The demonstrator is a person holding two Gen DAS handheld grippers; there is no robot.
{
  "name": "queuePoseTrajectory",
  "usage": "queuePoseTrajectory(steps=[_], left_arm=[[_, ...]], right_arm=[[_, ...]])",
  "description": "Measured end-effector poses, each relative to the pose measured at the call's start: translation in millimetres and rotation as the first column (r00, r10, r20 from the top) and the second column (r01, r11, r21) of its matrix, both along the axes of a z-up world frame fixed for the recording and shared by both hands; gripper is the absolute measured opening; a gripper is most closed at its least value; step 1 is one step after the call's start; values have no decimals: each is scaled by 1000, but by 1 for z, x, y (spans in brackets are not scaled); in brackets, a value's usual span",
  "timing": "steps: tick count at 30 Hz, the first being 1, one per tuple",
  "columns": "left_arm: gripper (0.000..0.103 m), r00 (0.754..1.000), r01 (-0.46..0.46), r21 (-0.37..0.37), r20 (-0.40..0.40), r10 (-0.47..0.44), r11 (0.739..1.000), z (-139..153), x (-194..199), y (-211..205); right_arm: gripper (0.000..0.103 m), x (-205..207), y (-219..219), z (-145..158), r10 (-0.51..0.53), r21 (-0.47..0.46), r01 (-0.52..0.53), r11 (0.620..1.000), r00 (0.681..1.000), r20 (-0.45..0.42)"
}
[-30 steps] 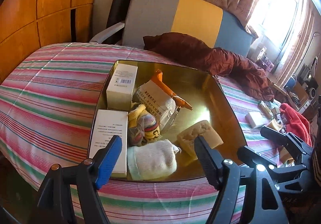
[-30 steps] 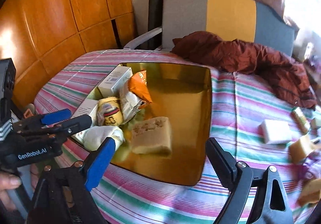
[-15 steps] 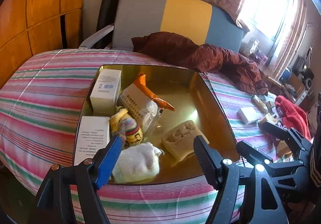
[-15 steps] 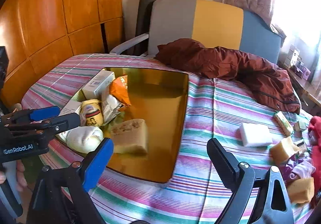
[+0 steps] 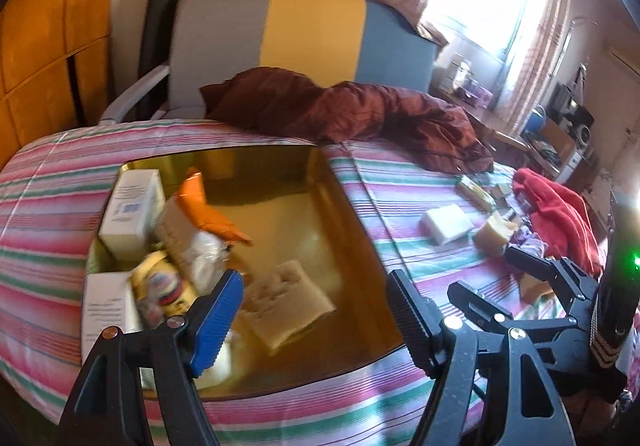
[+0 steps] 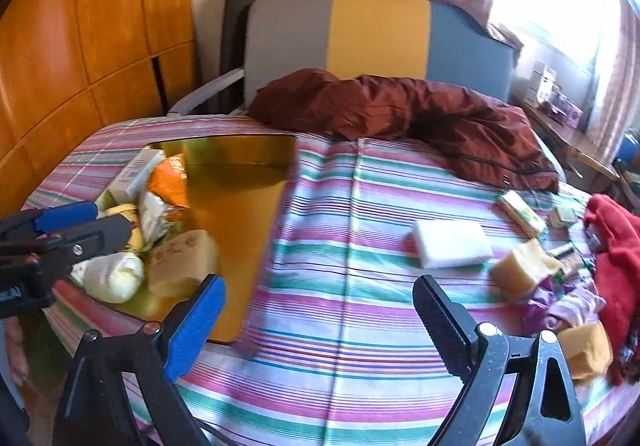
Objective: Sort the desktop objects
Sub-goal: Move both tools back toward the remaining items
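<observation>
A gold tray [image 5: 360, 246] [image 6: 256, 214] lies on the striped tabletop and holds white boxes [image 5: 132, 214], an orange-topped packet [image 5: 200, 206], a yellow toy, a rolled white sock [image 6: 116, 278] and a tan sponge [image 5: 288, 302] [image 6: 180, 262]. My left gripper [image 5: 316, 318] hangs open over the tray's near edge, nothing between its fingers. My right gripper [image 6: 320, 322] stands open above the bare cloth right of the tray, also empty. Loose on the cloth to the right lie a white sponge [image 6: 452, 244] [image 5: 446, 224], a yellow sponge [image 6: 520, 270] and a small green-yellow packet [image 6: 520, 212].
A dark red jacket [image 6: 400, 114] sprawls at the table's far side before a grey, yellow and blue chair [image 6: 376, 38]. A red cloth [image 6: 616, 246] and small clutter crowd the right edge. Another yellow sponge [image 6: 584, 346] sits near the front right. Wood panelling stands on the left.
Both grippers have swung to the right: the tray has slid leftward in both views and more of the sponges and clutter on the right has come into sight. Both stay open and empty.
</observation>
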State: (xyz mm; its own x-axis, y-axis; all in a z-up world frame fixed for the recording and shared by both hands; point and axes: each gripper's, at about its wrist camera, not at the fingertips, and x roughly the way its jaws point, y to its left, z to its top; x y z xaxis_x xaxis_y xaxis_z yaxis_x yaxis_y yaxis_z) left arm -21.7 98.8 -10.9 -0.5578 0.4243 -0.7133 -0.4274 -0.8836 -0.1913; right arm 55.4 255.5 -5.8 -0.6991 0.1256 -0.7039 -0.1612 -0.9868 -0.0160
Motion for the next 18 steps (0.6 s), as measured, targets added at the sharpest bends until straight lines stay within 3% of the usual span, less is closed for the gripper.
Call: queuePoseTrajectory(steps=[11,14,18], left_arm=[[74,989,150,-41,-5,-150,988,1,6,55],[74,982,187,-38,1,-187,982,1,7,66],[75,973,231,-44,9,-231,972,1,7,85]], right_arm=[[95,38,92,-2,-212,-27,213,977,977,31],[95,57,128,-2,-298,-38,300,953,954,40],[96,88,176,-2,-434,-54,437,898,899,53]])
